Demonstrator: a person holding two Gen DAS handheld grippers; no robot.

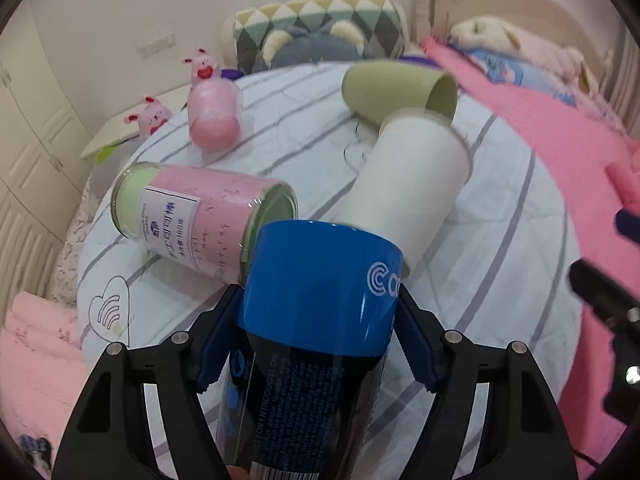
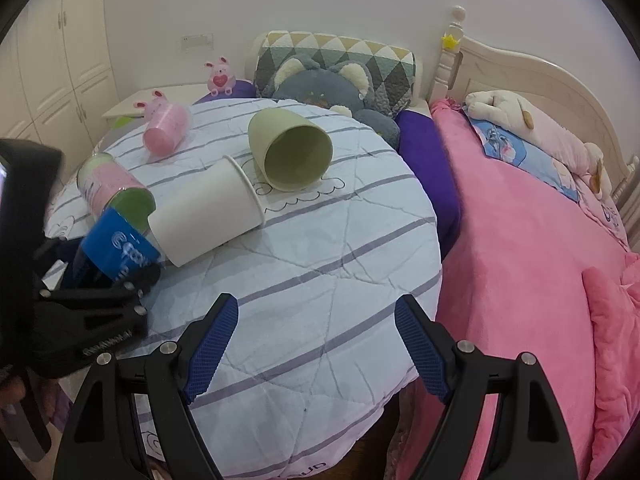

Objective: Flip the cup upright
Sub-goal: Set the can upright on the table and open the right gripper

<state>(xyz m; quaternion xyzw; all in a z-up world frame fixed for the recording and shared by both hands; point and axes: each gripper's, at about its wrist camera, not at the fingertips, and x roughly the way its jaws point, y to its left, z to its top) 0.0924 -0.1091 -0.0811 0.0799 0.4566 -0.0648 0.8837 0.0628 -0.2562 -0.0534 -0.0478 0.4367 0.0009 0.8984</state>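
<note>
My left gripper (image 1: 320,320) is shut on a blue and black cup (image 1: 316,320), which points away from me and tilts over the round table (image 1: 500,280). In the right wrist view the same cup (image 2: 116,248) shows at the left, held by the left gripper (image 2: 120,276). My right gripper (image 2: 316,344) is open and empty above the table's near edge (image 2: 320,380). Other cups lie on their sides: white (image 2: 208,216) (image 1: 408,184), green (image 2: 288,148) (image 1: 396,88), pink-labelled (image 1: 200,220) (image 2: 112,188) and pink (image 1: 214,120) (image 2: 166,128).
The table has a striped white quilt cover. A bed with a pink blanket (image 2: 540,260) and plush toys stands to the right. A patterned pillow (image 2: 336,60) and grey plush (image 2: 320,88) sit behind the table. White cupboards (image 2: 60,60) stand at the left.
</note>
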